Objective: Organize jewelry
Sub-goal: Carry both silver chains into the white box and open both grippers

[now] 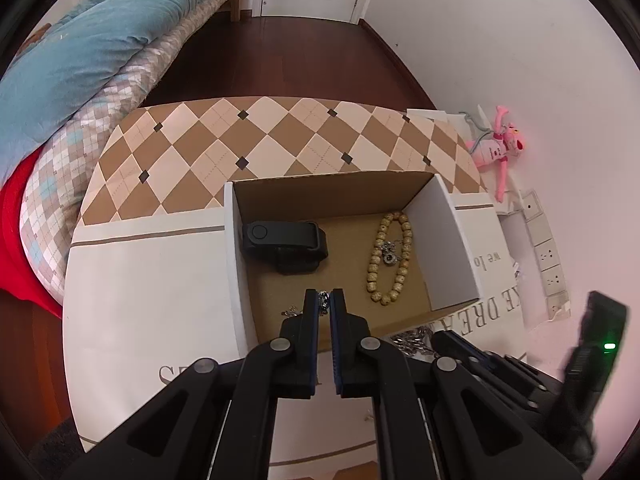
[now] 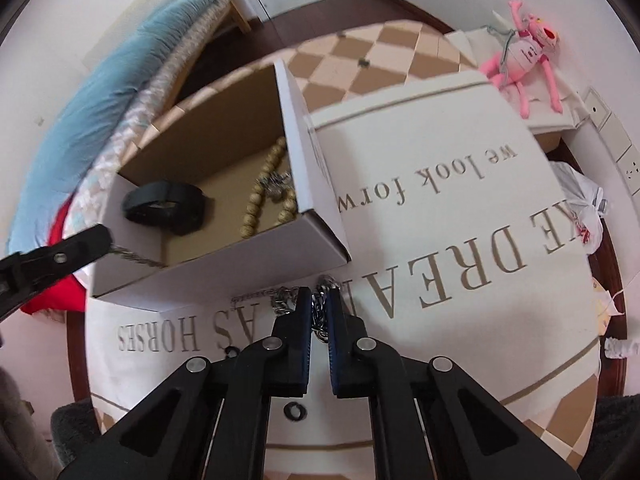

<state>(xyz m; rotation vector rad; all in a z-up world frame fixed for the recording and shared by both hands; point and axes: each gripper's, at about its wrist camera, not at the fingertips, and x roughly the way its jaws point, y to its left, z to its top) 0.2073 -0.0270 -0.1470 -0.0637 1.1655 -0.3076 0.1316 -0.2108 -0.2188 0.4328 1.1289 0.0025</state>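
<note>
An open cardboard box [image 1: 444, 240] [image 2: 224, 276] stands on the printed tablecloth [image 2: 440, 240]. It holds a black wristband [image 1: 288, 240] [image 2: 160, 204] and a wooden bead bracelet [image 1: 376, 256] [image 2: 256, 204] with a silver charm [image 1: 391, 255] lying on it. My left gripper [image 1: 324, 294] [image 2: 106, 236] hangs over the box's near left corner, shut on a thin silver chain [image 2: 132, 258] that trails over the front wall. In front of the box, my right gripper [image 2: 320, 294] [image 1: 436, 336] points down at the cloth, its pads closed on a thick silver chain [image 2: 318, 316] [image 1: 412, 342].
A small black ring [image 2: 295, 411] lies on the cloth near me. A pink plush toy [image 1: 500, 148] [image 2: 528, 56] and wall sockets [image 1: 548, 256] are at the right. A white plastic bag [image 2: 584, 208] sits by the table's right edge. Bedding [image 1: 100, 40] is piled on the left.
</note>
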